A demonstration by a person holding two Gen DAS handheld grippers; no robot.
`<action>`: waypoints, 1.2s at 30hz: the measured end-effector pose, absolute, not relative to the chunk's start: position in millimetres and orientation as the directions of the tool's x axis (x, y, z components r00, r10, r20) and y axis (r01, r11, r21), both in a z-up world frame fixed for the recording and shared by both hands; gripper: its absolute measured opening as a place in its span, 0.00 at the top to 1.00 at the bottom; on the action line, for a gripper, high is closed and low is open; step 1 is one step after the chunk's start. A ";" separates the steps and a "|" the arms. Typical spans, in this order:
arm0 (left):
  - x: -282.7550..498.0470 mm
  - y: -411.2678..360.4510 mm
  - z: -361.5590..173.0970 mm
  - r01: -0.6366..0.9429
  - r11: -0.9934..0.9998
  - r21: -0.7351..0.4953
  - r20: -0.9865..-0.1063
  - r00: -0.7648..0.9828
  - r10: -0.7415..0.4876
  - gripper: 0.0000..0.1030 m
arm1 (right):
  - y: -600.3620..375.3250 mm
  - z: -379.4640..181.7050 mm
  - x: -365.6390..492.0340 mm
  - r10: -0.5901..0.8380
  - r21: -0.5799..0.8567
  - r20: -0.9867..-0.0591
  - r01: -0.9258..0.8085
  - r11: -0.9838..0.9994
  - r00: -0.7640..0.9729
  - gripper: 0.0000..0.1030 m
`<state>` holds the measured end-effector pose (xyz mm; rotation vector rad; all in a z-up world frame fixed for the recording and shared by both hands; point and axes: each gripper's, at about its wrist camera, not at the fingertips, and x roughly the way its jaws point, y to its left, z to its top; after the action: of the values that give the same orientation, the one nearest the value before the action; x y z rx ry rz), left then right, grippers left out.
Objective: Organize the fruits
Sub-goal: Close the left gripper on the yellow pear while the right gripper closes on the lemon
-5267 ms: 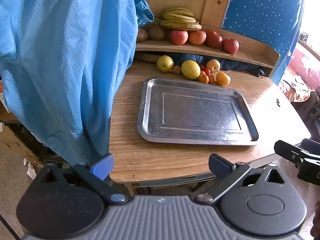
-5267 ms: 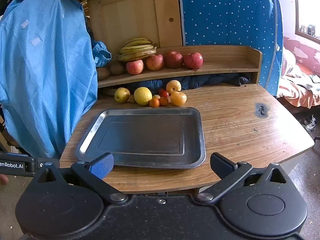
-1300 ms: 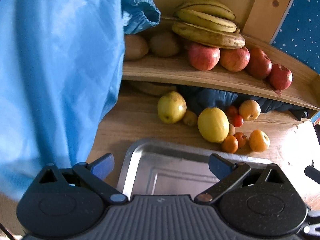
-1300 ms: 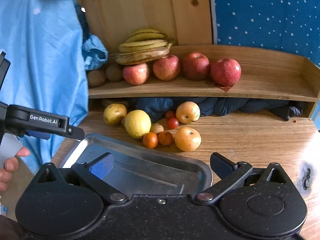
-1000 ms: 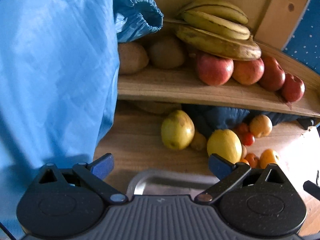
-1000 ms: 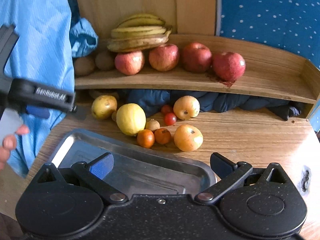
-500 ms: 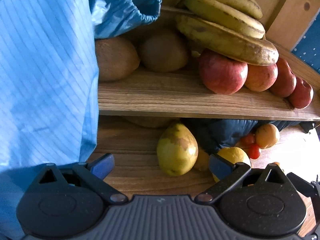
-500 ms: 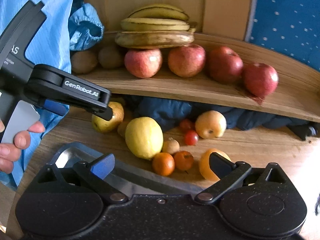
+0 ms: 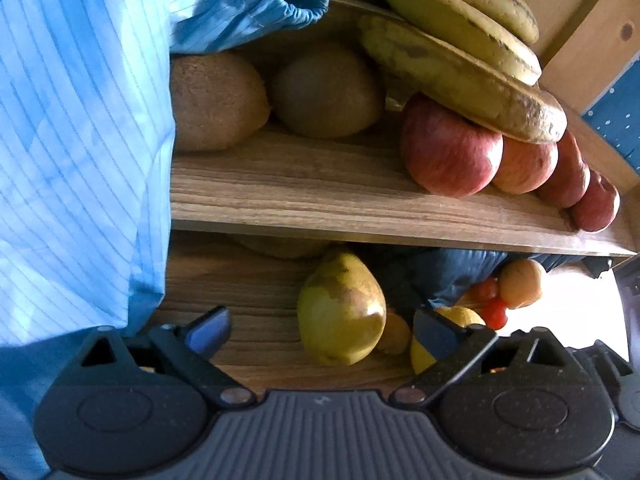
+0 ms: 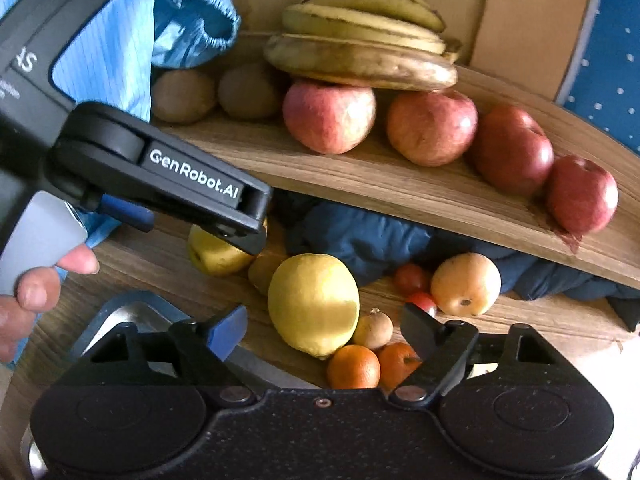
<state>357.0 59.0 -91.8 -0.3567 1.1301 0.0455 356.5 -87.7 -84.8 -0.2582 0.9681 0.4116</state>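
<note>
In the left wrist view we are now looking at the pear (image 9: 342, 308) from close up, where five seconds ago we were seeing the whole empty tray from the table edge; the tray is gone from this view and the shelf (image 9: 360, 192) with its kiwis (image 9: 216, 100), apples (image 9: 450, 152) and bananas (image 9: 460, 60) is filling the top. Our left gripper (image 9: 320, 330) is standing spread, its jaws having just been closing a little, with the pear lying between them but no pad pressing on it. In the right wrist view we are seeing the same closing-in: the loose fruit on the table (image 10: 152, 264) is looming larger than a second ago, and only a corner of the tray (image 10: 132, 312) is showing at lower left. Our right gripper (image 10: 324, 330) is spread too, jaws just having been narrowing around the lemon (image 10: 314, 304), which is sitting between the fingers untouched; two oranges (image 10: 354, 366) are lying just below it. The left gripper (image 10: 240, 220) is also showing here, its tip over the pear (image 10: 216, 252). We are judging that both hands are lining up first picks, pear and lemon, and that no fruit is on the tray yet, so the sorting is only beginning.
</note>
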 end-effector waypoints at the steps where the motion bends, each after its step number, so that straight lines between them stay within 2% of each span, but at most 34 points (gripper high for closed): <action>1: 357.3 59.7 -91.8 -0.213 0.941 -0.264 -0.889 0.433 -0.151 0.09 | -86.2 -86.1 357.8 0.220 -0.034 -0.840 -0.453 0.891 0.496 0.21; 6: 359.2 63.2 -91.4 -0.214 0.931 -0.294 -0.877 0.447 -0.174 0.13 | -79.9 -91.4 362.3 0.214 -0.048 -0.848 -0.473 0.880 0.484 0.30; 8: 360.0 64.4 -91.6 -0.212 0.928 -0.305 -0.874 0.449 -0.185 0.16 | -77.8 -92.6 363.1 0.211 -0.054 -0.849 -0.478 0.877 0.483 0.36; 14: 362.4 66.9 -94.6 -0.211 0.921 -0.327 -0.870 0.447 -0.207 0.21 | -72.7 -95.0 365.0 0.209 -0.060 -0.855 -0.490 0.870 0.475 0.43; 20: 364.2 67.0 -97.2 -0.209 0.916 -0.342 -0.869 0.442 -0.223 0.28 | -67.4 -97.9 368.1 0.205 -0.066 -0.857 -0.496 0.866 0.473 0.44; 27: 364.0 72.0 -98.6 -0.214 0.908 -0.360 -0.865 0.441 -0.240 0.47 | -68.4 -96.0 366.7 0.209 -0.061 -0.856 -0.493 0.868 0.474 0.44; 36: 362.4 75.4 -101.2 -0.226 0.899 -0.375 -0.860 0.446 -0.246 0.47 | -72.6 -97.2 367.6 0.222 -0.041 -0.851 -0.483 0.874 0.475 0.45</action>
<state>362.4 75.4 -101.2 -0.4776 1.1204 -0.0134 367.6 -72.6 -97.2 -0.2938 0.9870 0.4390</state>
